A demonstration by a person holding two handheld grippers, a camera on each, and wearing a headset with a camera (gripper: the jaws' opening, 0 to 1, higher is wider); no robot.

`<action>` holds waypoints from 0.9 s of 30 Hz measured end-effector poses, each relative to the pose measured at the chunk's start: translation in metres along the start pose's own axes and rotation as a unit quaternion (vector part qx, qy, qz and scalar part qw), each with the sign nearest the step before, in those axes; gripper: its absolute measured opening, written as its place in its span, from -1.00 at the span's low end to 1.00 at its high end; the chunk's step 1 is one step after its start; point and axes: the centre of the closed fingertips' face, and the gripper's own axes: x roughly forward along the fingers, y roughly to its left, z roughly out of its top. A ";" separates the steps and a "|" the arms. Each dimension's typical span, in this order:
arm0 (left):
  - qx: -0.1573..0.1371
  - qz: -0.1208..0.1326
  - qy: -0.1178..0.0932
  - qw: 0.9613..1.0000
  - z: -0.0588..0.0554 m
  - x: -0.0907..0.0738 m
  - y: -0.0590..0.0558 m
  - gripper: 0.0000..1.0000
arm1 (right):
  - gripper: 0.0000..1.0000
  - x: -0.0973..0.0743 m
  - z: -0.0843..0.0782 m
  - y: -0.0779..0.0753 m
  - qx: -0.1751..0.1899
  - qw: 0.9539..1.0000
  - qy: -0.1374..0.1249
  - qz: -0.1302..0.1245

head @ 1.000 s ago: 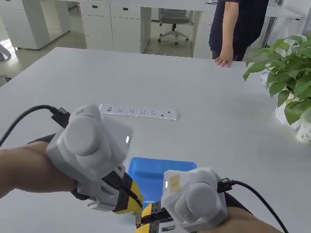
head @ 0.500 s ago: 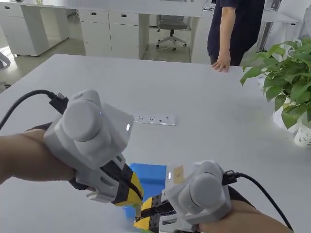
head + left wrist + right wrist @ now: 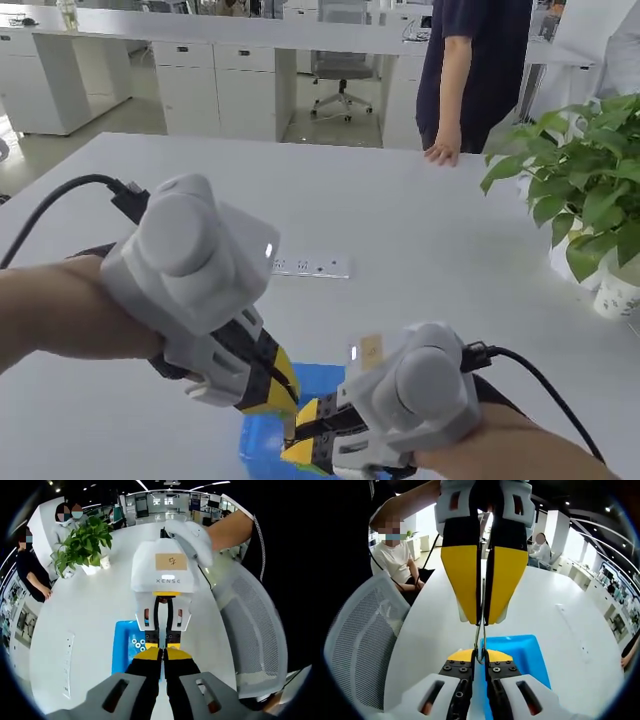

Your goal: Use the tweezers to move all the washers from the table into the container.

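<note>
Just at container edge: right hand-held gripper, tweezers

Office: white desks, swivel chair (potted plant).

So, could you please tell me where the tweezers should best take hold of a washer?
Across its rim, from above. The washers lie flat and bunched together on the tray, so it is probably best to slip one tip into the hole of an outer washer and pinch its rim.
</note>
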 end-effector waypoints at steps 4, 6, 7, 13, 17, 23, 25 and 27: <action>0.000 -0.001 -0.003 1.000 0.001 0.003 0.007 -0.90 | -0.83 -0.001 -0.004 -0.008 0.000 1.000 0.002 -0.002; 0.001 -0.001 -0.004 1.000 0.001 0.005 0.010 -0.90 | -0.83 -0.001 -0.006 -0.011 0.000 1.000 0.002 -0.001; 0.001 -0.001 -0.006 1.000 0.001 0.006 0.011 -0.90 | -0.83 -0.001 -0.007 -0.012 0.001 1.000 0.003 -0.001; 0.001 -0.003 -0.008 1.000 0.001 0.011 0.022 -0.90 | -0.83 -0.001 -0.013 -0.022 0.005 1.000 0.005 -0.001; -0.001 -0.005 -0.016 1.000 0.000 0.015 0.028 -0.90 | -0.83 0.000 -0.018 -0.027 0.006 1.000 0.009 -0.001; -0.003 -0.003 -0.016 1.000 -0.003 0.020 0.036 -0.90 | -0.83 0.003 -0.024 -0.035 0.009 1.000 0.012 0.002; -0.004 -0.003 -0.014 1.000 -0.005 0.023 0.038 -0.90 | -0.83 0.005 -0.026 -0.036 0.010 1.000 0.014 0.004; -0.003 -0.002 -0.012 1.000 -0.007 0.024 0.039 -0.90 | -0.83 0.007 -0.028 -0.038 0.010 1.000 0.015 0.004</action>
